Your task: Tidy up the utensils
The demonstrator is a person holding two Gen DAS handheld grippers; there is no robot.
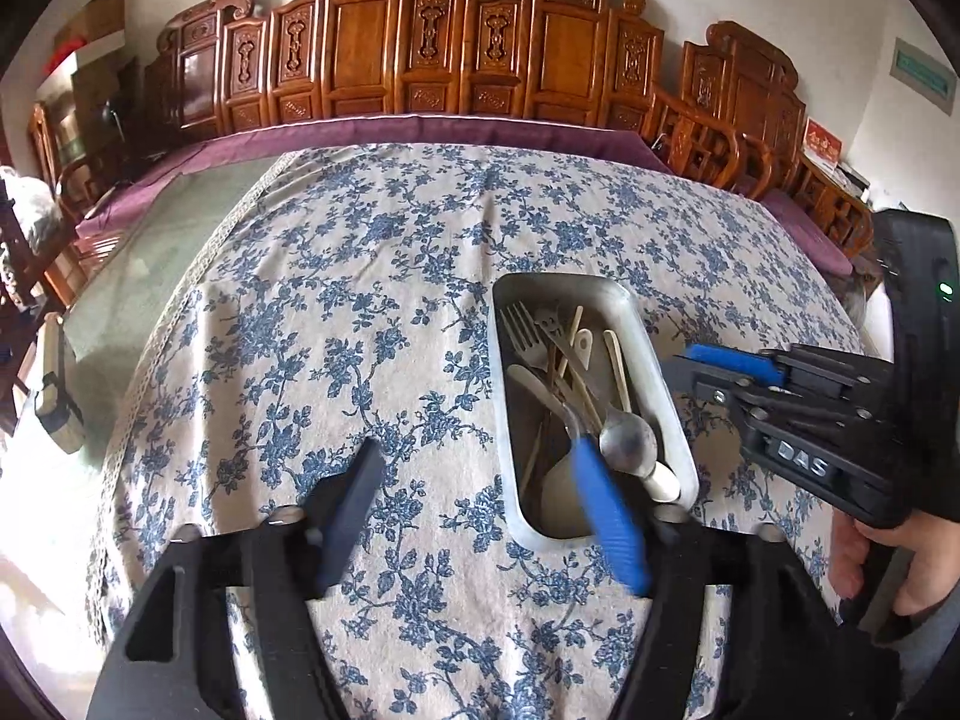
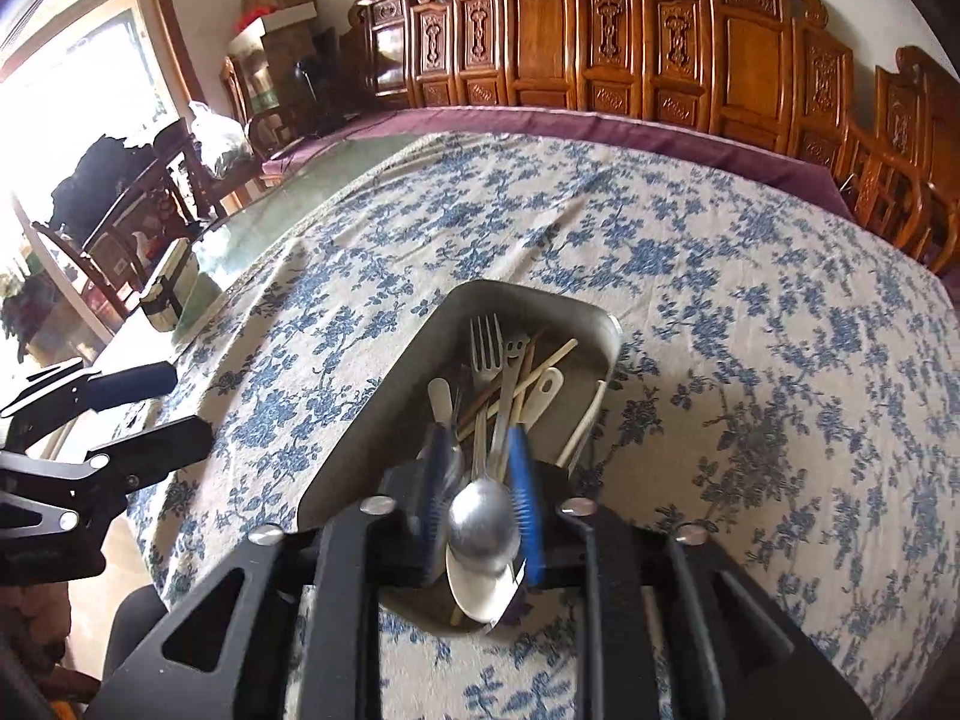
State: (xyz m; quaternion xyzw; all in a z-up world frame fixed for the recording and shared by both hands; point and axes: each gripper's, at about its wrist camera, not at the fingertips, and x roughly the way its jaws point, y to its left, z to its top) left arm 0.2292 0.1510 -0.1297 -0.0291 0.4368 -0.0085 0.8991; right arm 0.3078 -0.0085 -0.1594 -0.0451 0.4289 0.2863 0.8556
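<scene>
Utensils (image 2: 510, 372), metal and cream, jumbled in grey tray (image 2: 606, 324)

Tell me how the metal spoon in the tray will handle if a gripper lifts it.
The metal spoon looks stiff, and probably slippery, given its polished bowl. It lies across other utensils in the tray, so lifting may disturb them.

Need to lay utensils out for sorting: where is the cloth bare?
Bare cloth left of the tray, and beyond it up to the purple edge. Crowded: the tray itself, and its right side, where the right tongs hang.
</scene>
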